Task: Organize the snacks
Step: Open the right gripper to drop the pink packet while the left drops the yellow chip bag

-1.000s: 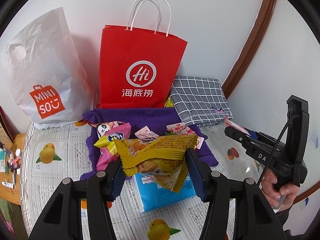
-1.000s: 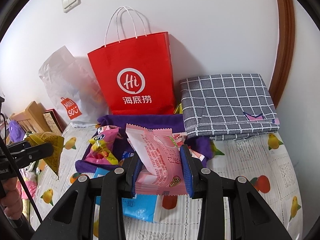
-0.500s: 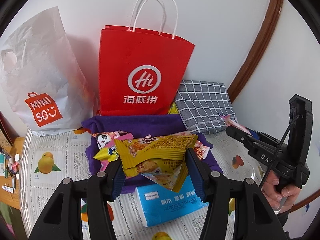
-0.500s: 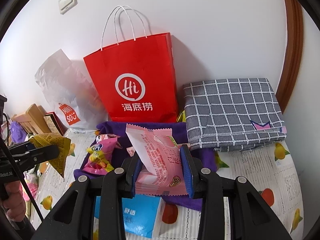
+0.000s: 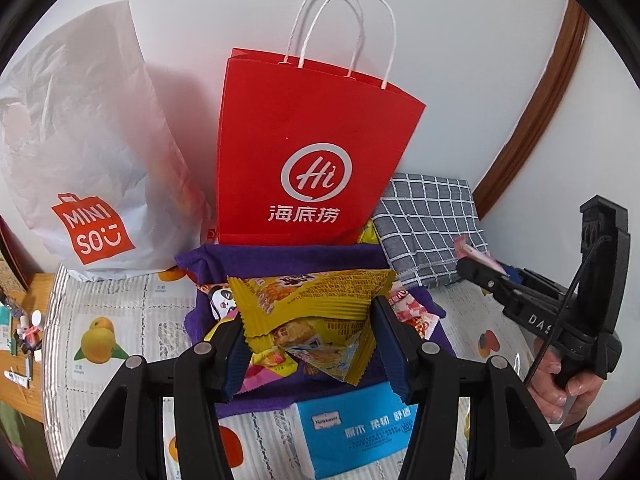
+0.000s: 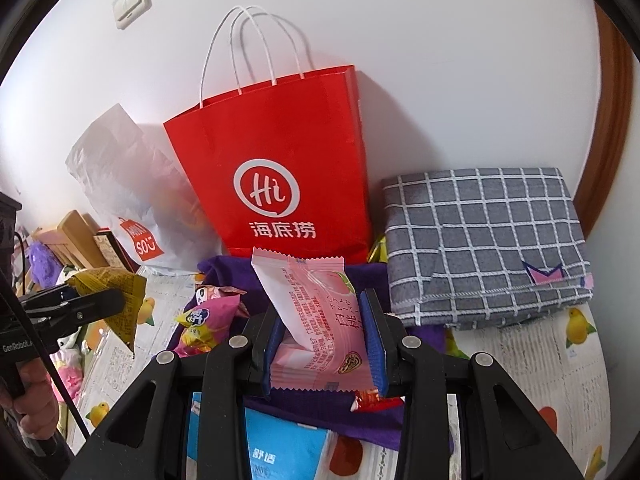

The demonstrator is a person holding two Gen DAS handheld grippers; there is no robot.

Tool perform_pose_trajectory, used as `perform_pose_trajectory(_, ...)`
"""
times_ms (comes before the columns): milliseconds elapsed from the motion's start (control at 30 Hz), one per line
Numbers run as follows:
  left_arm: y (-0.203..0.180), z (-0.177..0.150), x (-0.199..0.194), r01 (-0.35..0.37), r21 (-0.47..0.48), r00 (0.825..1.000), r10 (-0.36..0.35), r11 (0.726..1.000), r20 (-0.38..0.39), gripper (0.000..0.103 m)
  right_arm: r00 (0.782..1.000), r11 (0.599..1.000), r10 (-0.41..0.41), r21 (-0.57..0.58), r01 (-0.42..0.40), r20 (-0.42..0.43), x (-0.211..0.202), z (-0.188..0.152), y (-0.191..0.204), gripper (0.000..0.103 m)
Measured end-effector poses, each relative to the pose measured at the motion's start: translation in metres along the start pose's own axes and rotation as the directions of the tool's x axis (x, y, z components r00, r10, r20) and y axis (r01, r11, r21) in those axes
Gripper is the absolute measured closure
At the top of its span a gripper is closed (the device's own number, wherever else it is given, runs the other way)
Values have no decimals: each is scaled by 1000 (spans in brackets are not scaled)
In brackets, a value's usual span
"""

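My left gripper [image 5: 310, 338] is shut on a yellow biscuit packet [image 5: 308, 304], held above the purple cloth [image 5: 288, 258]. The right gripper [image 6: 325, 344] is shut on a pink peach-print snack packet [image 6: 316, 320]. A red paper bag [image 5: 308, 148] with white cord handles stands upright against the wall straight ahead, its mouth open at the top. More snack packets [image 6: 208, 316] lie on the purple cloth [image 6: 360, 276] below. In the left wrist view the right gripper [image 5: 480, 272] shows at the right with a hand on its handle; in the right wrist view the left gripper [image 6: 92, 304] shows at the left with the yellow packet.
A white plastic shopping bag [image 5: 80, 152] leans on the wall left of the red bag. A folded grey checked cloth [image 6: 484, 240] lies to the right. A blue tissue pack [image 5: 352, 428] sits near me on the fruit-print cover [image 5: 100, 320]. A wooden door frame [image 5: 532, 112] runs at far right.
Both grippers have moved forward toward the red bag, which looms larger and nearer in both views. Each keeps its packet; the blue tissue pack has slid lower in view.
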State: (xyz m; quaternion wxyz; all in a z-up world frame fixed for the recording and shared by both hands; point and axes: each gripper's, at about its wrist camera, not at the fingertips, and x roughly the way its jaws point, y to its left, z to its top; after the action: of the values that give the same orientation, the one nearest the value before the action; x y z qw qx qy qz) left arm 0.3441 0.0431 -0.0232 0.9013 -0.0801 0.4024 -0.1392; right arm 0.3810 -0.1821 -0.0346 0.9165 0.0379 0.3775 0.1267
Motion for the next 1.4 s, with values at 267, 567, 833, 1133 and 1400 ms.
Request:
perform_pose_trajectory(267,6,7,27,14,-12,1000,-14,1000,-27,50,994,1000,12,-4,-13,-113,49,-5,-5,67)
perform_pose_trajectory(567,8,7,59,46,-30,996,-48,998,-71,50,972,999,31,29,-25,-235,100,-20,-17,67)
perform_pose_trajectory(833,4,5,73,42,-15,995,-43,999,-95,50,961,999,41,21,-36,-275,123,-32,-14,66)
perform_pose_trajectory(1133,1,3,95,35,-26,989,-38,999,-142,50,948,998,61,-13,-69,-312,126,-34,-10,53)
perform_pose_trajectory(1400,-7,-6,115,21,-11,980,-23,1000,-200,50,969,993,3,-116,-33,-247,92,-24,-5,48)
